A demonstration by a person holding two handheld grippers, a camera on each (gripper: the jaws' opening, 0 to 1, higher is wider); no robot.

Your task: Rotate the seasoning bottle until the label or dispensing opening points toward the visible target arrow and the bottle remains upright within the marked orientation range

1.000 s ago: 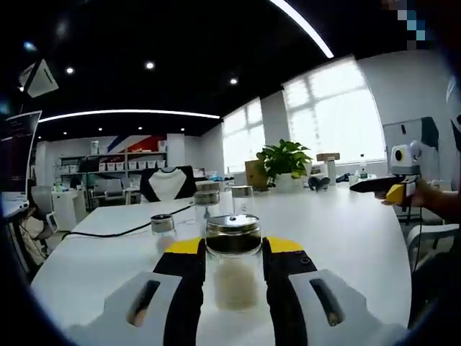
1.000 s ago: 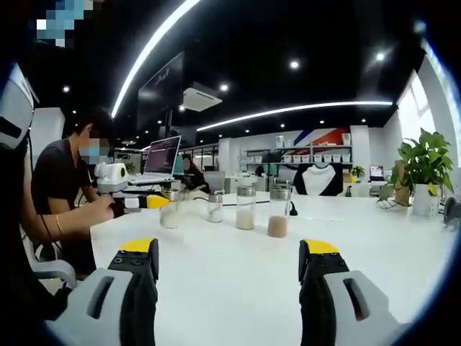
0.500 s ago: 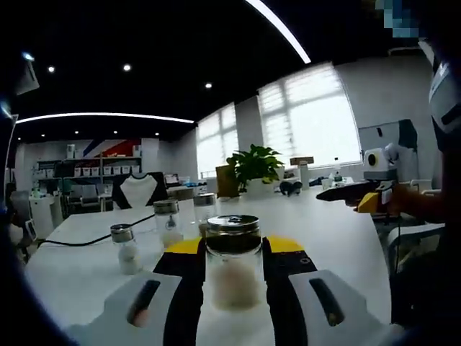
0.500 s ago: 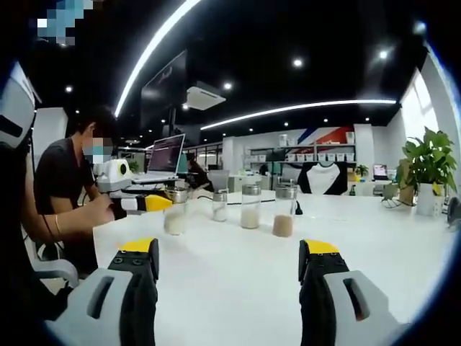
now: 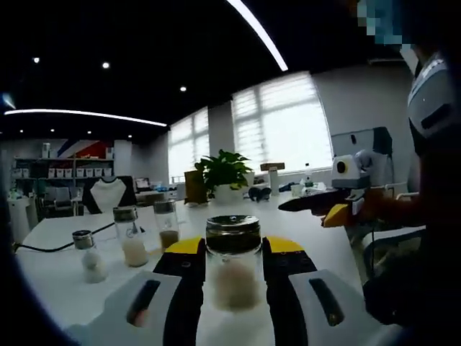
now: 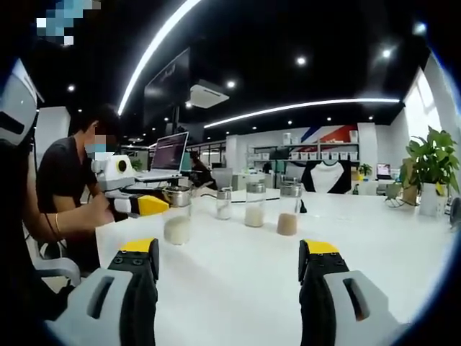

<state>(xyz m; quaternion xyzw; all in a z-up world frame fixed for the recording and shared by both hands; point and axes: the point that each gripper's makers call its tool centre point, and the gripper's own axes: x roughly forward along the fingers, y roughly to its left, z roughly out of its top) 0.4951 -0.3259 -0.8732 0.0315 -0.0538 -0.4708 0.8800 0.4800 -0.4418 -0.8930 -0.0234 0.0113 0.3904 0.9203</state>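
Note:
The seasoning bottle [image 5: 233, 265], clear glass with a metal lid and pale grains inside, stands upright between my left gripper's [image 5: 232, 254] black and yellow jaws, which are shut on it. In the right gripper view the same bottle [image 6: 177, 218] is at the left over the white table [image 6: 238, 267], held by the left gripper [image 6: 142, 205]. I cannot tell whether it touches the tabletop. My right gripper [image 6: 229, 263] is open, with bare table between its jaws. It also reaches in from the right as the right gripper [image 5: 337, 210].
Three more shaker bottles stand in a row: a short shaker [image 5: 90, 256], a tall shaker [image 5: 130, 236] and a brown-filled shaker [image 5: 168, 225]. The same row of shakers [image 6: 254, 205] sits mid-table. A potted plant [image 5: 223, 171] is at the far edge. A seated person [image 6: 68, 180] and a laptop [image 6: 167, 155] are at the left.
The left gripper view has swung, so the shaker row and plant have slid left and the right gripper looms closer. In the right gripper view the held bottle has come nearer.

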